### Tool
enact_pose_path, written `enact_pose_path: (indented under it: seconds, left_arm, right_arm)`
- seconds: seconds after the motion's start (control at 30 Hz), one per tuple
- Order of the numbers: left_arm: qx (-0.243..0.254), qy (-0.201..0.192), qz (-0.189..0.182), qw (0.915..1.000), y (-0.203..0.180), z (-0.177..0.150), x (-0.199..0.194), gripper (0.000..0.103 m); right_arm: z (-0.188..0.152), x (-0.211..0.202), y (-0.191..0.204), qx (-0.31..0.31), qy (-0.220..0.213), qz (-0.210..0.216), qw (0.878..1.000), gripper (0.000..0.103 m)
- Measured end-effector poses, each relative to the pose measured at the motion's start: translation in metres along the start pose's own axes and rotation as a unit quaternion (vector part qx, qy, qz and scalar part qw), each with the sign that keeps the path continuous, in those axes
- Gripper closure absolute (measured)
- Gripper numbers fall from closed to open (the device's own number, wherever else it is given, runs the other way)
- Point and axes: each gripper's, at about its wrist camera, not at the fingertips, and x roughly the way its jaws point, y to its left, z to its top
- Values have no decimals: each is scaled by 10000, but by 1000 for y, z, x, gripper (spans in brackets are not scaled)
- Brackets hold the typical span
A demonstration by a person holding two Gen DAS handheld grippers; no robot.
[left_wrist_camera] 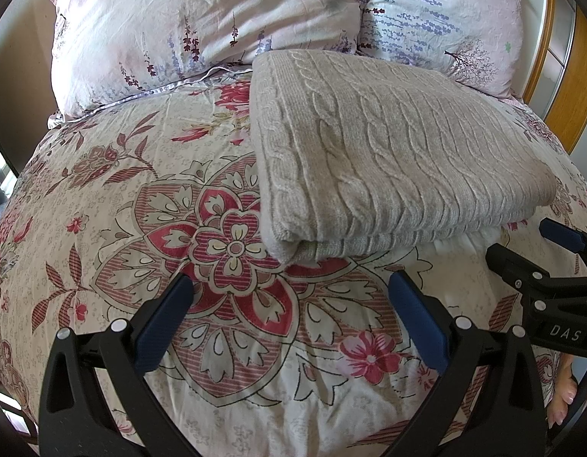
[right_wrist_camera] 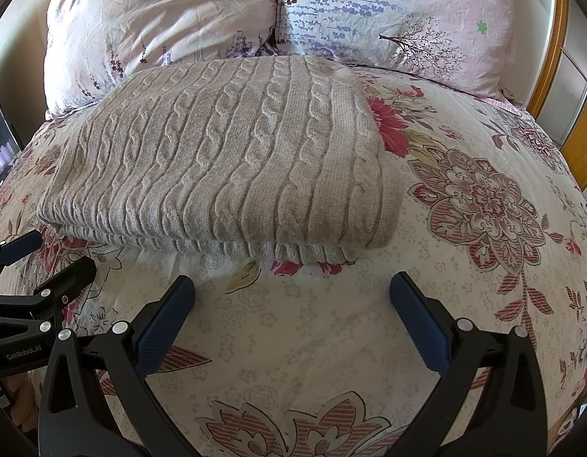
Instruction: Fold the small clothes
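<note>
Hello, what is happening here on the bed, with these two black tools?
A person holds a two-finger claw in each hand and is folding small clothes on a bed. A grey cable-knit sweater lies on the floral bedspread, already folded into a neat rectangle, in front of two pillows. The left claw and the right claw are both open, holding nothing, and sit on the near side of the sweater without touching it.

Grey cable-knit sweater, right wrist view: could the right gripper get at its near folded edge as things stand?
Probably yes. The right gripper has its jaws open and empty, facing the sweater, with only bare floral bedspread between. The left gripper sits off to the side, not blocking.
</note>
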Motion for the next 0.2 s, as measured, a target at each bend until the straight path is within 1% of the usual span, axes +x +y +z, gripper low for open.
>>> enact_pose_path:
  seconds: [0.2]
  left_arm:
    - [6,0,0,10000,0,0,0,2]
  right_arm:
    - [0,0,0,-1,0,1,10000,1]
